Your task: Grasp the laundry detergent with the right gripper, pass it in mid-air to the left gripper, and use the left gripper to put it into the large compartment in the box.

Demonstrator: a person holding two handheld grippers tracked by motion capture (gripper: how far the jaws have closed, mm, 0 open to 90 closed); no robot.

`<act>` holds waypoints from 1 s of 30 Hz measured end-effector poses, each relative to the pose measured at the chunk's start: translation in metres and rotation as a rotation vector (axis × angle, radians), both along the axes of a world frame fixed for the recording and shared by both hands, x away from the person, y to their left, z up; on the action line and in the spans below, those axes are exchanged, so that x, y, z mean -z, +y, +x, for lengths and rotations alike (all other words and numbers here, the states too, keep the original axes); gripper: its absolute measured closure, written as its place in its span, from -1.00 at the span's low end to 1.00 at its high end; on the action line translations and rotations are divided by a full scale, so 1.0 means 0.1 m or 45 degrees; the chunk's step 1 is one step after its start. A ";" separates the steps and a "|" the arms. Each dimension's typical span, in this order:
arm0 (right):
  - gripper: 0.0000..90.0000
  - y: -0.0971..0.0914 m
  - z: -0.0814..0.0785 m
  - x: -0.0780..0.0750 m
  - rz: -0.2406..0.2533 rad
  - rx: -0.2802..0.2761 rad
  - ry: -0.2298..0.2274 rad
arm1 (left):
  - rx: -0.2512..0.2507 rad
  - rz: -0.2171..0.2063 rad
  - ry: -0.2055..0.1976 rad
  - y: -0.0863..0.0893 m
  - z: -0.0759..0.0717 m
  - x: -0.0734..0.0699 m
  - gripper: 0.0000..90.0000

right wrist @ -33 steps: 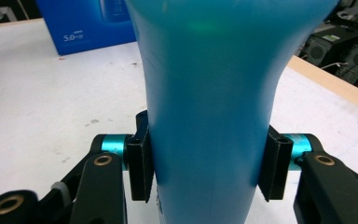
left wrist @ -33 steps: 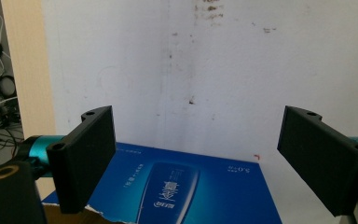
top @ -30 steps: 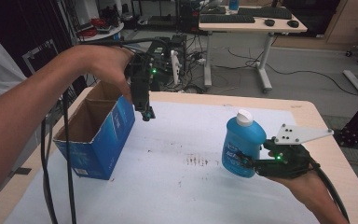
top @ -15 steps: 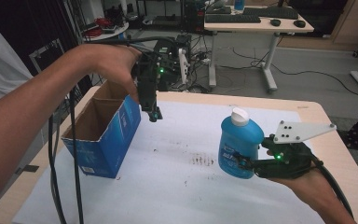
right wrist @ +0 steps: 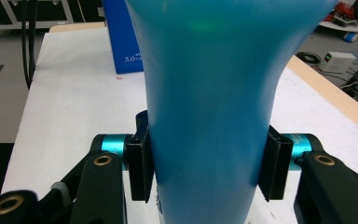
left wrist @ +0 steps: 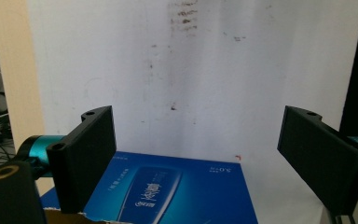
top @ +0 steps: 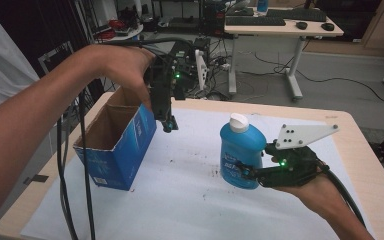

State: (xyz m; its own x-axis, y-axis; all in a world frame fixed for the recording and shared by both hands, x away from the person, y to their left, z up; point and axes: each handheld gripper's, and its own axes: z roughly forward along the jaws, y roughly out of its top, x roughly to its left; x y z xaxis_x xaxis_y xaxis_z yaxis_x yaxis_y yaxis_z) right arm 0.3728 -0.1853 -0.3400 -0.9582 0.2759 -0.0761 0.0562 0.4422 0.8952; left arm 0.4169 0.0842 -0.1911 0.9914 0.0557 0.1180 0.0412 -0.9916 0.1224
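One white-covered table (top: 190, 200), cluttered workshop, desk (top: 280, 25) behind

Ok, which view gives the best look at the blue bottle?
The high view: the whole bottle shows there, upright, white cap on, gripped low on its body by the right tongs above the table. The right gripper view shows a close stretch of its blue body pinched between the jaws. The left gripper view faces the blue box.

One blue bottle (top: 240, 156), one open blue box (top: 117, 142), two grippers, all over one white-covered counter (top: 190, 200).
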 end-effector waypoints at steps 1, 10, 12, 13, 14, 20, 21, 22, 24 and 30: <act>0.06 0.02 0.01 0.00 -0.001 -0.007 0.000 | 0.001 0.001 0.008 0.00 0.00 0.00 -0.75; 0.06 0.23 0.02 -0.02 -0.004 -0.064 0.006 | 0.042 -0.002 0.041 -0.04 -0.07 -0.03 -0.75; 0.06 0.27 0.03 -0.03 0.007 -0.074 0.010 | 0.055 -0.007 0.053 -0.07 -0.08 -0.04 -0.75; 0.06 0.29 0.03 -0.04 0.011 -0.081 0.015 | 0.066 -0.011 0.054 -0.09 -0.09 -0.04 -0.75; 0.06 0.33 0.04 -0.04 0.015 -0.094 0.016 | 0.069 -0.012 0.059 -0.10 -0.10 -0.05 -0.75; 0.06 0.42 0.05 -0.04 0.027 -0.134 0.019 | 0.117 -0.021 0.072 -0.20 -0.15 -0.08 -0.75; 0.06 0.42 0.05 -0.04 0.027 -0.134 0.019 | 0.117 -0.021 0.072 -0.20 -0.15 -0.08 -0.75; 0.06 0.44 0.05 -0.03 0.034 -0.145 0.022 | 0.132 -0.020 0.077 -0.22 -0.16 -0.09 -0.75; 0.06 0.46 0.05 -0.02 0.043 -0.154 0.033 | 0.142 -0.026 0.091 -0.24 -0.17 -0.08 -0.75; 0.06 0.50 0.07 -0.03 0.070 -0.175 0.045 | 0.170 -0.030 0.096 -0.33 -0.19 -0.09 -0.75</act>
State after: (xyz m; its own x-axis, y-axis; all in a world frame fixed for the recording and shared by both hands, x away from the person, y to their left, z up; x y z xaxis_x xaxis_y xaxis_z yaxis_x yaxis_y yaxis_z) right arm 0.3801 -0.1356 -0.3374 -0.9890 0.1449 -0.0299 0.0306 0.3982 0.9168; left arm 0.3976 0.0514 -0.1823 0.9962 -0.0753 0.0429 -0.0808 -0.9858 0.1474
